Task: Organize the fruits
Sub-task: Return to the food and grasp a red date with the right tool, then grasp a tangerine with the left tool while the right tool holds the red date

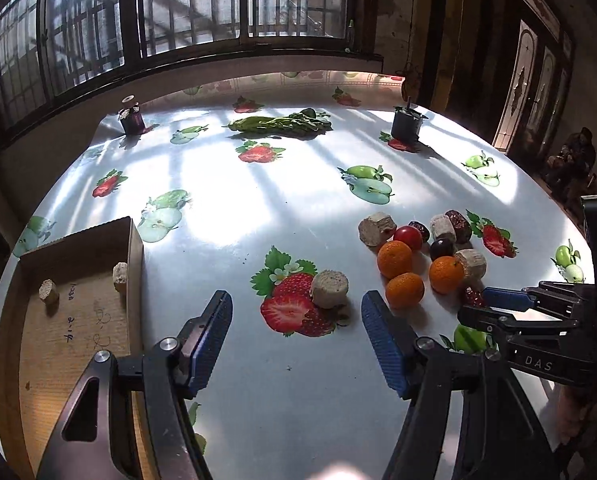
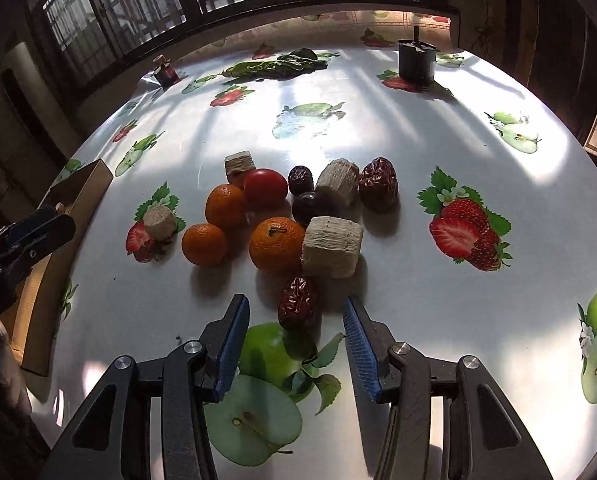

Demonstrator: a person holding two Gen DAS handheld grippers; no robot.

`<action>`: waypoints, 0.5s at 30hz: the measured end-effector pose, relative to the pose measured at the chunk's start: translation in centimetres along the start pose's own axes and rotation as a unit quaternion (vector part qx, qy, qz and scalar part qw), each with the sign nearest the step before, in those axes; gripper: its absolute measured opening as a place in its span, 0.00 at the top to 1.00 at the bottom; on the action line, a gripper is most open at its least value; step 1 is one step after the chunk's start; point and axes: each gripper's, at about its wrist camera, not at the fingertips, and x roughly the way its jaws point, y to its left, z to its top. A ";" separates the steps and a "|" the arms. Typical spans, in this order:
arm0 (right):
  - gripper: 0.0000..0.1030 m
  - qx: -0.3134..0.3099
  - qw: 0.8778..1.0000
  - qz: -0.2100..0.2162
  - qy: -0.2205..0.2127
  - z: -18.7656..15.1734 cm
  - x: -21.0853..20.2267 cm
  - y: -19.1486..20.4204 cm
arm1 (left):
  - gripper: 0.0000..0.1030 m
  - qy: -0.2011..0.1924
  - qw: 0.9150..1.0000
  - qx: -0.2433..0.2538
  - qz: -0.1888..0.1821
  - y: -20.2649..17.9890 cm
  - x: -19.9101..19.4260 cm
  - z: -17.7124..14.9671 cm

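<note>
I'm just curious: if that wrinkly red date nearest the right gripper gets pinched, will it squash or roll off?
The red date looks dried and wrinkled, so it probably gives slightly without bursting. Its oblong shape suggests wobbling rather than rolling far. It's likely light, so the glossy tablecloth might let it skid.

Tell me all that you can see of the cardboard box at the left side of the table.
The cardboard box is a shallow open tray of brown corrugated board, with low upright walls and no lid. It lies flat at the table's left edge, left of the left hand-held gripper. Dark handwriting marks its floor. Inside are two pale beige chunks: one rests on the floor, the other is against the right wall. No fruit is in it. Neither gripper touches it.
</note>
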 end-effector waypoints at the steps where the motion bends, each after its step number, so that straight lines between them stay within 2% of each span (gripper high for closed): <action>1: 0.60 -0.006 1.000 -0.004 0.003 0.0 0.3 0.2 | 0.35 0.002 1.000 0.002 -0.002 -0.3 0.3 -0.1; 6: 0.78 -0.012 1.000 -0.015 0.001 0.5 0.6 0.2 | 0.36 0.010 1.000 0.007 -0.011 -1.3 1.1 -0.2; 9: 0.78 0.000 1.000 -0.012 -0.001 0.4 0.4 -0.5 | 0.37 0.013 1.000 0.010 -0.020 -1.7 1.6 0.0; 15: 0.78 0.014 1.000 -0.016 -0.002 -0.2 -0.4 -2.1 | 0.49 0.033 0.998 0.003 -0.049 -2.2 3.3 0.2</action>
